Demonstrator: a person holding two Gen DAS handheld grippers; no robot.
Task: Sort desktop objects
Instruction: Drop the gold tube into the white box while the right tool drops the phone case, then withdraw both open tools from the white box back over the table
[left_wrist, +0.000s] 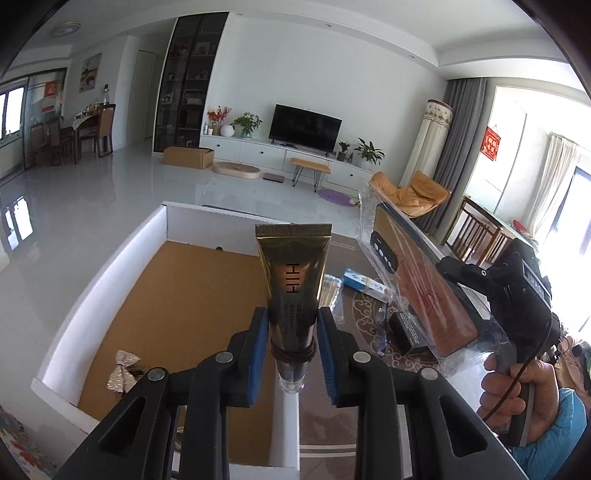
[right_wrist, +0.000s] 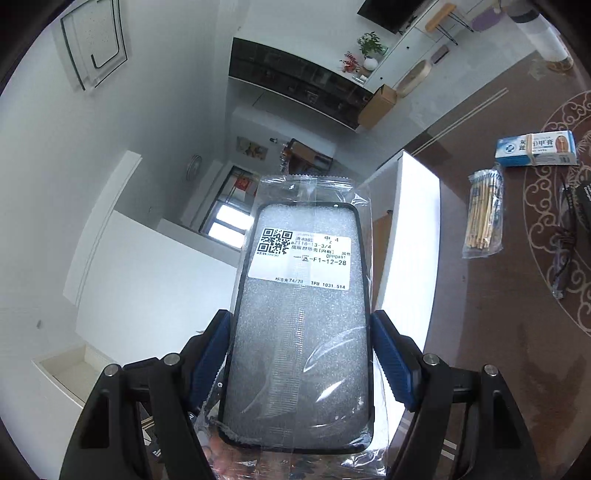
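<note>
My left gripper is shut on a gold tube with brown hair ties round its neck, held upright above the right wall of a white box with a cardboard floor. My right gripper is shut on a bagged phone case with a white label, held up in the air. That phone case also shows in the left wrist view, raised over the brown table to the right of the tube.
A glittery bow lies in the box. On the patterned brown table lie a blue-white medicine box, a bag of wooden sticks, a black box and a dark cord.
</note>
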